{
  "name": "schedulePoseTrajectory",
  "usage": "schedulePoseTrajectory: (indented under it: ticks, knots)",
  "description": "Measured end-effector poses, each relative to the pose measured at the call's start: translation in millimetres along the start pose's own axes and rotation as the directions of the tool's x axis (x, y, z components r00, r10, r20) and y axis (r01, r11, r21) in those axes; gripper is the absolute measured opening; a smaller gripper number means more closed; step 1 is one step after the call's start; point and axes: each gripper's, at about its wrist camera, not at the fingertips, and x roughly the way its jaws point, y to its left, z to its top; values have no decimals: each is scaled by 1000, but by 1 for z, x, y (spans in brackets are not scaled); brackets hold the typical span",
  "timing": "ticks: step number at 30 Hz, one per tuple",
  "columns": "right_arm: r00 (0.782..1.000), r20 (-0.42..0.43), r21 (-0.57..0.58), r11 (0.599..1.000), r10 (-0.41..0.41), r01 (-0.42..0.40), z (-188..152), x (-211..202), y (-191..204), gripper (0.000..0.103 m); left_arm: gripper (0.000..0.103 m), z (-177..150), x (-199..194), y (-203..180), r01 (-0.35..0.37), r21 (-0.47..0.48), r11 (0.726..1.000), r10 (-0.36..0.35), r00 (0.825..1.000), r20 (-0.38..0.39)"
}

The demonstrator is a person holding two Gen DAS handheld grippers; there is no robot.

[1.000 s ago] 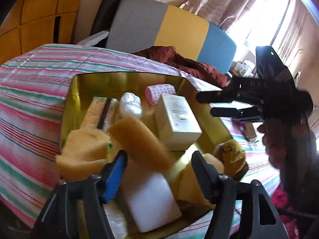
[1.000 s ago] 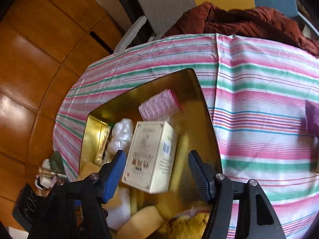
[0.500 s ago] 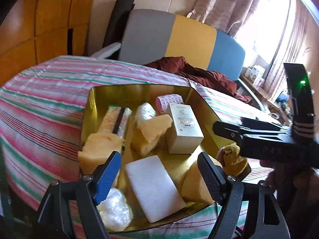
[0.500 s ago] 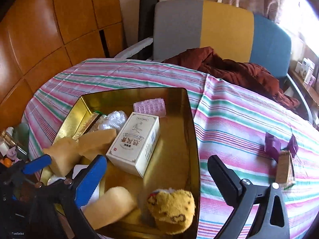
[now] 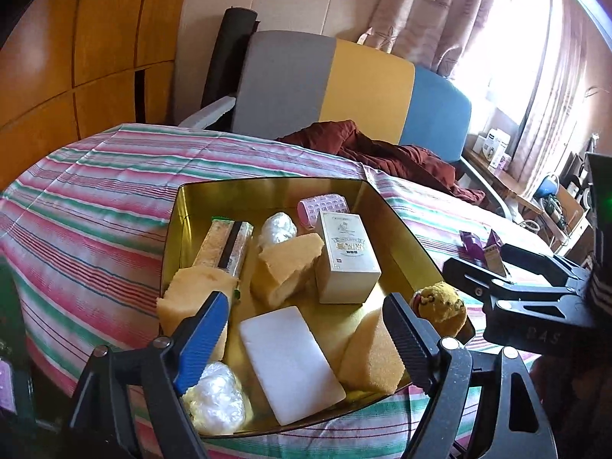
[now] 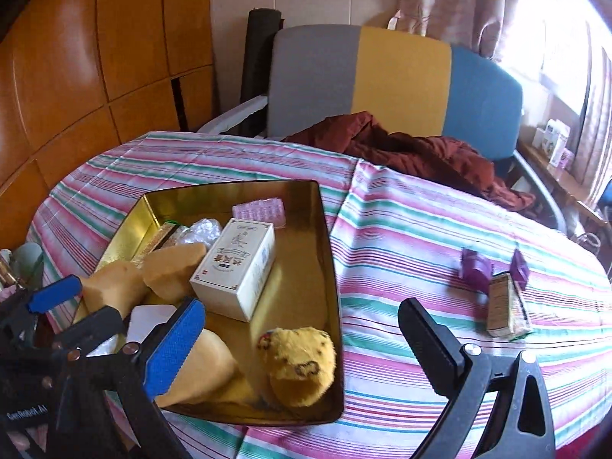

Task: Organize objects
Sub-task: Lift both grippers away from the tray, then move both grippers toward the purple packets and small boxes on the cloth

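Over the gold tin (image 5: 174, 229), both my tongs, left (image 5: 306, 338) and right (image 6: 302, 348), are hanging apart, empty; the yellow plush (image 6: 300, 367), seemingly against the rim, is risking tipping out if nudged.

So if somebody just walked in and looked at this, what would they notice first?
Probably the shiny gold tray in the middle of the striped tablecloth, packed with yellow sponges, a white box and a fuzzy yellow plush toy in its near corner. Next, the grey, yellow and blue chair back behind the table, with a dark red cloth heaped in front of it.
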Motion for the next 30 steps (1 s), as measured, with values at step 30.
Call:
schedulePoseTrajectory:
  ticks: [30]
  knots:
    - [985,13,-52,983,-173,174,-17,-8,-42,103,84,-3,-4,-22,8,36,999,-7,1000,-10]
